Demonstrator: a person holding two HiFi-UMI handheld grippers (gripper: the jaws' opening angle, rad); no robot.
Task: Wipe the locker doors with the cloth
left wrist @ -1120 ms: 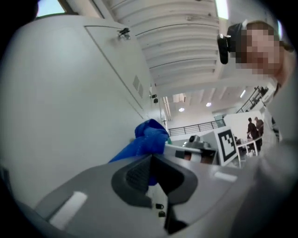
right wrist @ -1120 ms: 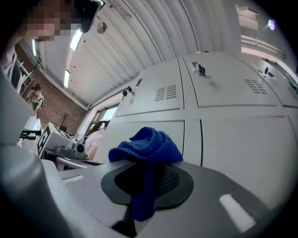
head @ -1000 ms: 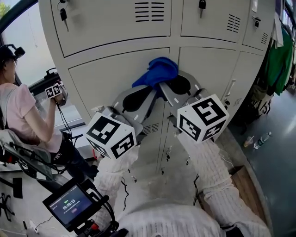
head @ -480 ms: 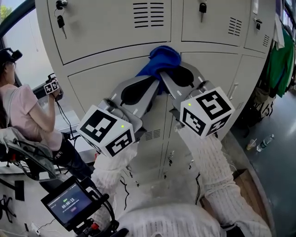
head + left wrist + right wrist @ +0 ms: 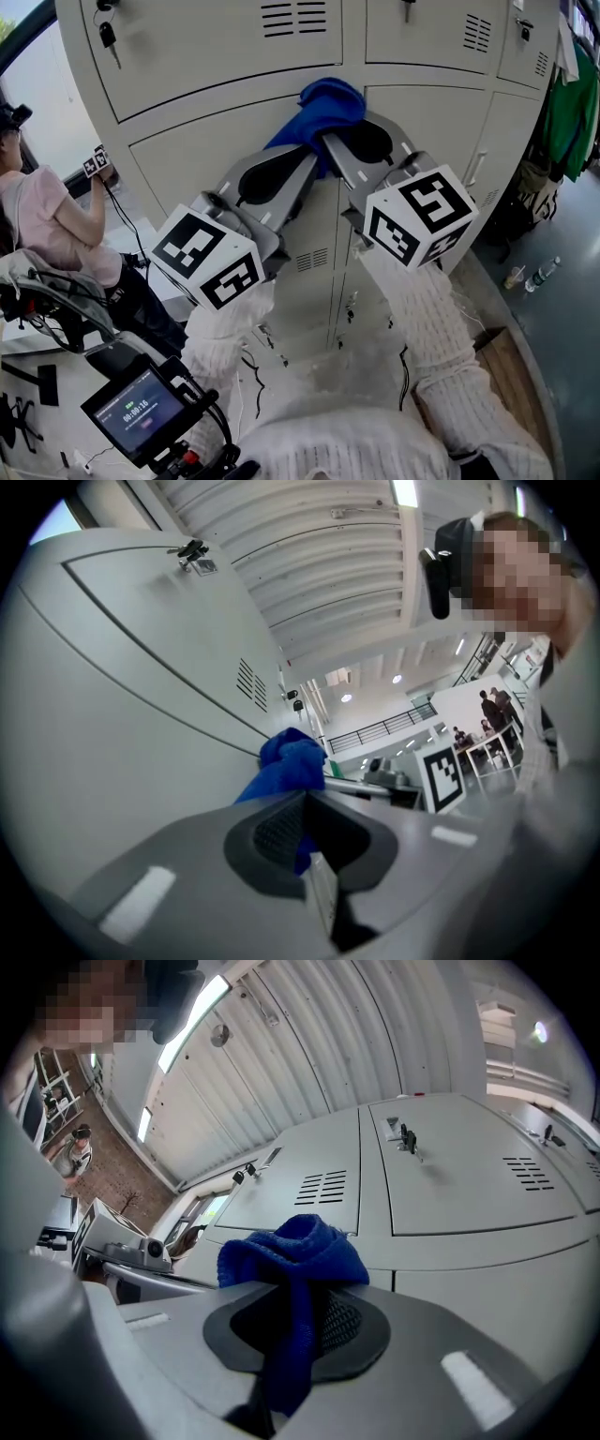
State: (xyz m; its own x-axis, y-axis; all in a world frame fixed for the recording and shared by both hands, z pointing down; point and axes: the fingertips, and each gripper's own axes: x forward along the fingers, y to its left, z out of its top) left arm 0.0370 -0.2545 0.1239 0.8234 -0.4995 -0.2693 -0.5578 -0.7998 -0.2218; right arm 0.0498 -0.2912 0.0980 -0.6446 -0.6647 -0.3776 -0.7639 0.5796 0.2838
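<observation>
Holding item: cloth (image 5: pixel 323 105) — blue, soft, bunched into a wad against the locker doors (image 5: pixel 206 159), at the horizontal seam between the upper and middle rows, beside the vertical gap between two doors.

Left gripper (image 5: pixel 311 164): fingers closed on a lower tail of the cloth; blue fabric shows in the slit between the pads in the left gripper view.

Right gripper (image 5: pixel 334 145): fingers likewise clamped on it, a fold running down between them and the wad spilling over the tips.

Handling, by judgement: light, limp, compressible, not fragile. It will drag and fold rather than slide stiffly, so it may roll up on the painted metal. Best grip — the thick gathered middle, leaving a broad pad proud of the tips to meet the door.

Also present: seated person (image 5: pixel 47 225) at left, small monitor (image 5: pixel 141 412) below.
</observation>
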